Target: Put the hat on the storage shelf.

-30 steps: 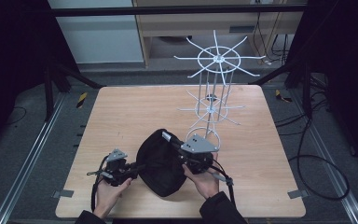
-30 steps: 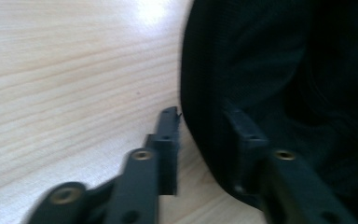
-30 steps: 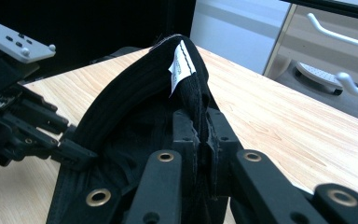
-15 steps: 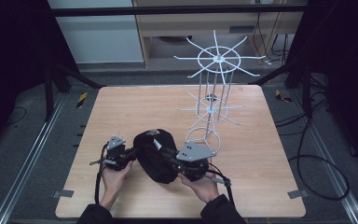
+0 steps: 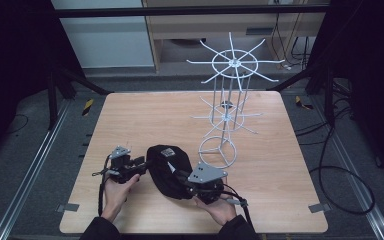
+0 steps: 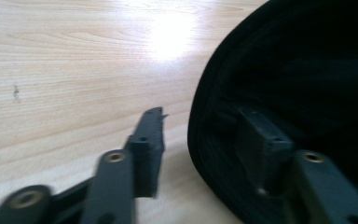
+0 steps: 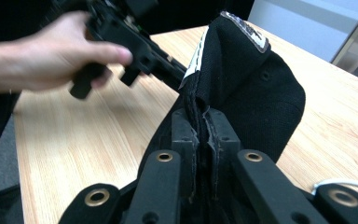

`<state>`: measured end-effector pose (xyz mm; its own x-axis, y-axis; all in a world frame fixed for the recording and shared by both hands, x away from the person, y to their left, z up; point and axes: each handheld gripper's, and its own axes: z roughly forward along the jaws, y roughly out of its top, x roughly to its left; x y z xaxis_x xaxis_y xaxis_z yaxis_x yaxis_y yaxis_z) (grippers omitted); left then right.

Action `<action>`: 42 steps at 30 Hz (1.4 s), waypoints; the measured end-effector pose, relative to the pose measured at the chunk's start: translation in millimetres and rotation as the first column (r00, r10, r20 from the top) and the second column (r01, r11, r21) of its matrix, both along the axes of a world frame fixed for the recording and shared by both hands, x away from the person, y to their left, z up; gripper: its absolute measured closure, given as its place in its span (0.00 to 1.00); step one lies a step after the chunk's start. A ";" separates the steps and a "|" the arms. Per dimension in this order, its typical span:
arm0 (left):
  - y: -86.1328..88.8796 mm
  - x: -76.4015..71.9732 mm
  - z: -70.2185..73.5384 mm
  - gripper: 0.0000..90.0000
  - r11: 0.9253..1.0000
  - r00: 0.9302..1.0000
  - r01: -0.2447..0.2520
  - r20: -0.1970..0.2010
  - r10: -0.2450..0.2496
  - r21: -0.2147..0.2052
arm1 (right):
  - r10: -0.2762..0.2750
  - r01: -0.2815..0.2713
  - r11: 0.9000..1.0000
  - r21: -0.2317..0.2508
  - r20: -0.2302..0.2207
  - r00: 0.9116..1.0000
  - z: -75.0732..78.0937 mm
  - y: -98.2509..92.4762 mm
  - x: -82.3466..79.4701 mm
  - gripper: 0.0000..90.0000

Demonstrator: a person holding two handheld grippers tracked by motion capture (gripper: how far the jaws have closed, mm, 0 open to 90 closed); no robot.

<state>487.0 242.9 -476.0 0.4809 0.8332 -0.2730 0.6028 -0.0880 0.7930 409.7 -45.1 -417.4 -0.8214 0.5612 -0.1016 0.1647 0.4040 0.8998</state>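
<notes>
We saw black cap (image 5: 169, 170) on near counter (image 5: 290, 165). Right claw (image 7: 200, 140) pinched cap's edge; left claw (image 6: 200, 140) gaped, straddling rim. We judged: close left squarely before lifting.

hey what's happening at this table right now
A person is working a black cap with two handheld grippers on a wooden table. The right gripper has its fingers clamped on a fold of the cap's edge. The left gripper is open, one finger inside the cap and one outside it. A white wire rack stands behind, untouched.
</notes>
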 end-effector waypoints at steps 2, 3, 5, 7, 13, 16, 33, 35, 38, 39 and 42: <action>6.7 -5.5 5.6 0.52 1.000 1.000 0.015 0.005 -0.015 -0.001 | -0.001 0.001 1.000 -0.005 0.001 1.000 -0.6 -0.6 -0.9 0.93; 11.0 -8.9 9.0 0.52 1.000 1.000 0.014 0.011 -0.014 0.000 | -0.002 0.002 1.000 -0.009 0.004 1.000 -1.4 -1.2 -1.7 0.93; 23.7 -18.0 21.9 0.50 0.999 1.000 0.006 0.029 -0.004 -0.044 | -0.002 0.002 1.000 -0.020 0.006 1.000 -3.9 -2.0 -3.9 0.93; 29.9 -23.1 32.4 0.49 0.998 0.999 0.008 0.037 -0.005 -0.070 | 0.000 0.000 1.000 -0.019 0.001 1.000 -5.0 -2.0 -4.9 0.93; 26.0 -37.1 65.8 0.48 0.996 0.994 0.058 0.096 -0.051 -0.074 | 0.027 -0.027 0.999 -0.036 -0.007 1.000 -8.0 2.1 -8.6 0.92; 19.4 -40.1 78.5 0.46 0.995 0.989 0.081 0.126 -0.073 -0.060 | 0.038 -0.038 0.999 -0.037 -0.015 0.999 -9.5 4.5 -10.8 0.92; -47.7 -44.8 98.1 0.30 0.970 0.966 0.222 0.108 -0.233 0.103 | 0.092 -0.095 0.993 -0.067 -0.040 0.995 -17.1 17.2 -18.2 0.89; -51.5 -45.9 95.6 0.28 0.969 0.969 0.211 0.106 -0.225 0.127 | 0.100 -0.103 0.992 -0.073 -0.043 0.994 -18.2 19.6 -18.9 0.88; -54.3 -47.1 91.9 0.27 0.972 0.975 0.180 0.102 -0.196 0.148 | 0.108 -0.111 0.990 -0.084 -0.046 0.993 -20.1 23.6 -19.9 0.88; -54.4 -47.4 90.8 0.26 0.974 0.977 0.172 0.101 -0.188 0.147 | 0.109 -0.112 0.990 -0.086 -0.046 0.993 -20.5 24.6 -20.2 0.88; -53.4 -49.6 86.9 0.26 0.974 0.980 0.158 0.098 -0.175 0.160 | 0.108 -0.112 0.990 -0.089 -0.044 0.993 -21.4 26.6 -20.9 0.88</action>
